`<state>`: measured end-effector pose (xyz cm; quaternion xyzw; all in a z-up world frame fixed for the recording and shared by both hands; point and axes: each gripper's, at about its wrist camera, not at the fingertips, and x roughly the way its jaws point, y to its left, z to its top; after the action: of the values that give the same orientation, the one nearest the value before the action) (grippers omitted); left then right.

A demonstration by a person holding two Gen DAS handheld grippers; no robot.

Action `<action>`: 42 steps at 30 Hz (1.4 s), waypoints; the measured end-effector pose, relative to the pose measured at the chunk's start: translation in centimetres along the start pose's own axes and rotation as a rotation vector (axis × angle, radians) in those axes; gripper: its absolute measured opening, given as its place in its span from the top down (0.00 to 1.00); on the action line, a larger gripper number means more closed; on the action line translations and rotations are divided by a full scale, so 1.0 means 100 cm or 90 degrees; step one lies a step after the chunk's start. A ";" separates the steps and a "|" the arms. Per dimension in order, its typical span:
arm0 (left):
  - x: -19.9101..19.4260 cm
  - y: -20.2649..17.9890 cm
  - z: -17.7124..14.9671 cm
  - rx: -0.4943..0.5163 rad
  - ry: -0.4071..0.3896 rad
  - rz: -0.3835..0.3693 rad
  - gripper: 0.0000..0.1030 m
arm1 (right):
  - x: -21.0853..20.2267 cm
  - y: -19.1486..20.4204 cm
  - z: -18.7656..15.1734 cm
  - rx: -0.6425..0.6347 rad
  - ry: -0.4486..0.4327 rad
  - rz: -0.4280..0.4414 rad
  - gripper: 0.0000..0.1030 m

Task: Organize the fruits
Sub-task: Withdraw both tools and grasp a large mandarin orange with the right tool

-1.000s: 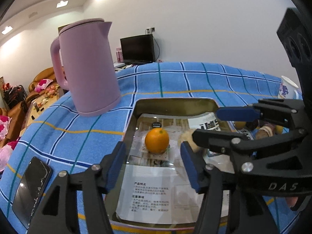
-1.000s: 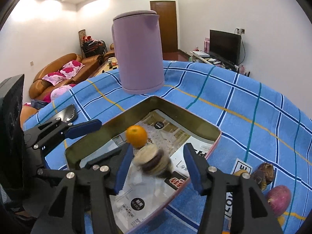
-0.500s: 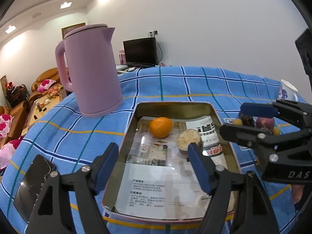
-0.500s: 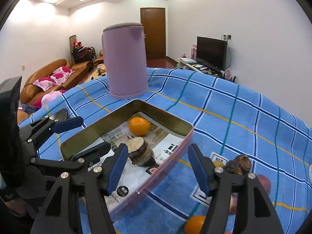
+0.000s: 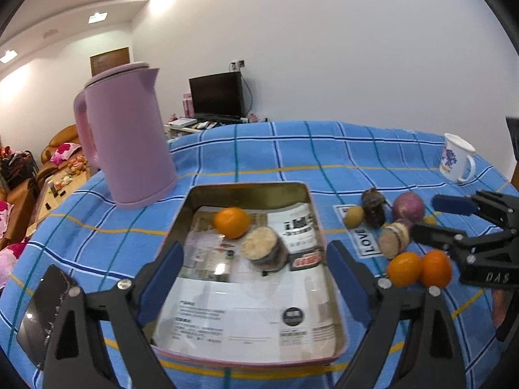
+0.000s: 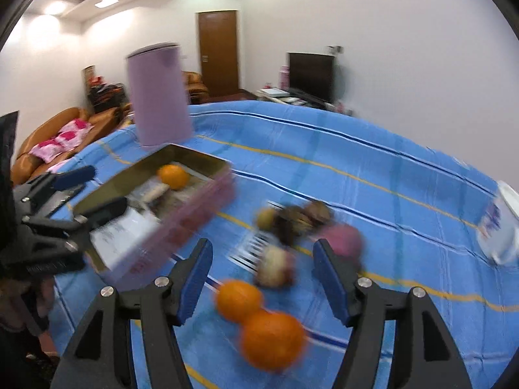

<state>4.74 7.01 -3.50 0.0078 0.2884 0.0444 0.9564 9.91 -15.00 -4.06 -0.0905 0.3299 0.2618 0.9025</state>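
A gold tin tray (image 5: 194, 201) holds an orange (image 5: 232, 222) and a cut brown fruit (image 5: 264, 248). My left gripper (image 5: 256, 278) hovers over the tray's near half, its jaws opening with nothing gripped. Right of the tray lie loose fruits: two oranges (image 6: 238, 300) (image 6: 272, 338), a cut fruit (image 6: 274, 267), a purple fruit (image 6: 343, 238) and a dark one (image 5: 373, 209). My right gripper (image 6: 262, 278) is open above the oranges and cut fruit, touching none. This view is motion-blurred.
A tall pink kettle (image 5: 126, 149) stands behind the tray's left corner. A white flowered mug (image 5: 457, 162) sits far right. A black phone (image 5: 45, 311) lies at the near left. A blue checked cloth (image 5: 292, 149) covers the table.
The cut fruit dropped from my right gripper into the tray beside the orange. The right gripper then swung right to the loose fruits. My left gripper drew back and widened.
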 end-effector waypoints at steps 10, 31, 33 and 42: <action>0.003 -0.031 -0.003 0.017 0.008 -0.040 0.11 | -0.015 -0.041 -0.040 0.066 0.028 -0.015 0.36; 0.005 -0.054 -0.006 0.033 0.018 -0.068 0.11 | 0.005 -0.004 -0.045 0.002 0.076 0.046 0.52; 0.003 -0.057 -0.005 0.037 0.015 -0.070 0.11 | 0.002 -0.006 -0.045 0.010 0.061 0.033 0.52; 0.007 -0.087 -0.001 0.065 0.026 -0.114 0.12 | -0.015 -0.049 -0.045 0.094 0.016 -0.077 0.52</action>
<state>5.97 -1.61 -4.29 0.0298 0.3094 -0.0562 0.9488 9.10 -21.31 -6.59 -0.0471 0.3534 0.1805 0.9167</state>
